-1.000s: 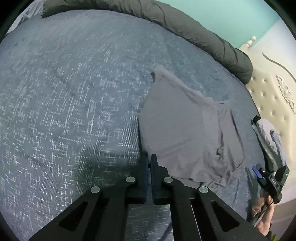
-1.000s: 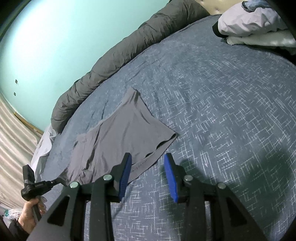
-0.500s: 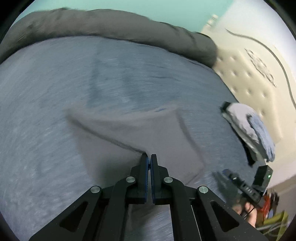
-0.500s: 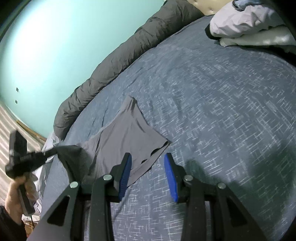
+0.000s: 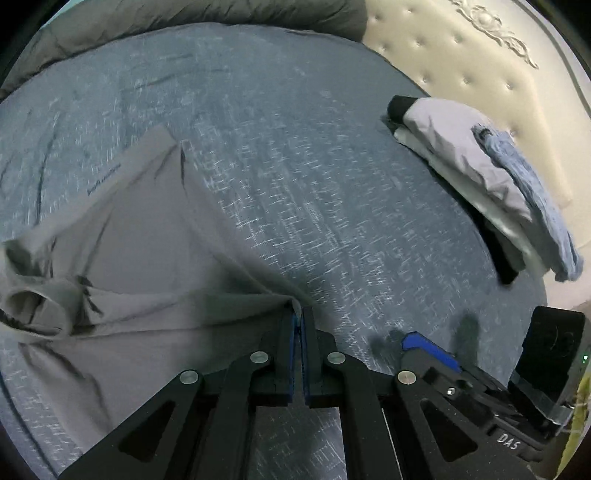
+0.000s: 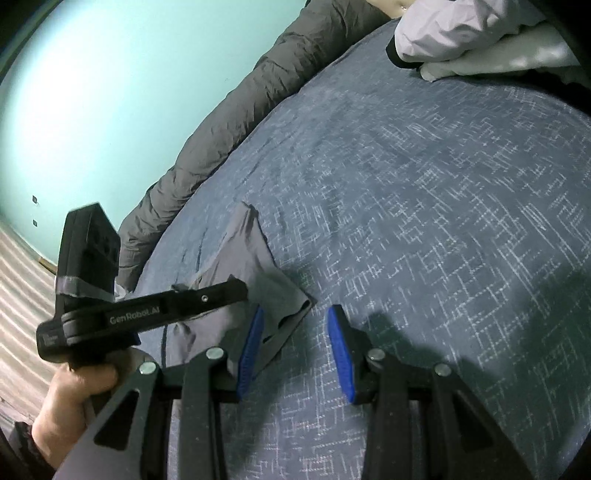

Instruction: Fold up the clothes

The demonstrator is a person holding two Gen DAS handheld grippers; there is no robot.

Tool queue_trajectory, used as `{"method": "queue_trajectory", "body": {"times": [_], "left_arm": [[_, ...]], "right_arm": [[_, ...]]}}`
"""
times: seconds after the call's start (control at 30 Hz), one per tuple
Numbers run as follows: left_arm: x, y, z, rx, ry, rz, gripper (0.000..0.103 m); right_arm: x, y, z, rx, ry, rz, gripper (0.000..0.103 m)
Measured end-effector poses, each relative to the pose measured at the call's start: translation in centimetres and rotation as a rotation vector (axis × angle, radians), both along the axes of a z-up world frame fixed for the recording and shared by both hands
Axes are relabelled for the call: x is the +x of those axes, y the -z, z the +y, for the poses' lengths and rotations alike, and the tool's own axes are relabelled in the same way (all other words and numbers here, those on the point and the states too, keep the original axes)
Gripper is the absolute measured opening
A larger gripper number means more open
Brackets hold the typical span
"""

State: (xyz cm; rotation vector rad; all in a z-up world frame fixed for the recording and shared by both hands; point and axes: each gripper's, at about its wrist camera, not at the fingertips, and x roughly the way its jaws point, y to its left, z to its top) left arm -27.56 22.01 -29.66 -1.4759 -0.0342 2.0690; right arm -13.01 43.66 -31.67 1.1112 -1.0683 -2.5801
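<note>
Bed cover [image 5: 332, 166]: blue-grey, bearing the grey garment [image 5: 129, 236], spread up and to the left of the left gripper [image 5: 298, 314].

Garment edge, a second ago flat by the far side, is now drawn across to the near corner, pinched in the closed left fingers. A fold is judged under way.

Right gripper [image 6: 295, 332]: held parted, empty, just right of the corner.

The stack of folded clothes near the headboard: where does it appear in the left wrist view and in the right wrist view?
Left wrist view: the stack of folded clothes lies at the upper right, before the cream headboard.
Right wrist view: the stack is at the top right corner, partly cut off.
Shared landmark: the grey garment spread on the blue bedspread.
</note>
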Motion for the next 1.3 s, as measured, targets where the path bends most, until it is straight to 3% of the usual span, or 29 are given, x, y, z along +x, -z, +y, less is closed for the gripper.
{"method": "queue_trajectory", "body": {"times": [0.07,0.23,0.57,0.93,1.3], "left_arm": [[-0.2,-0.4,-0.8,0.009,-0.018,0.008,0.016],[-0.2,-2.9,-5.7,-0.011,-0.061,0.085,0.028],[-2.9,-3.0,-15.2,-0.084,-0.214,0.13,0.033],[-3.6,-2.1,-14.0,-0.081,-0.186,0.16,0.033],[-1.8,-1.7,-11.7,-0.12,-0.096,0.166,0.033]], "right_arm": [[-0.2,-0.1,-0.1,-0.002,-0.004,0.004,0.036],[-1.5,-0.5,-1.4,0.002,-0.04,0.024,0.036],[-5.4,-0.4,-4.1,0.147,-0.099,-0.002,0.038],[-7.7,0.3,-5.4,0.257,-0.128,-0.026,0.038],[-7.7,0.3,-5.6,0.256,-0.145,-0.023,0.038]]}}
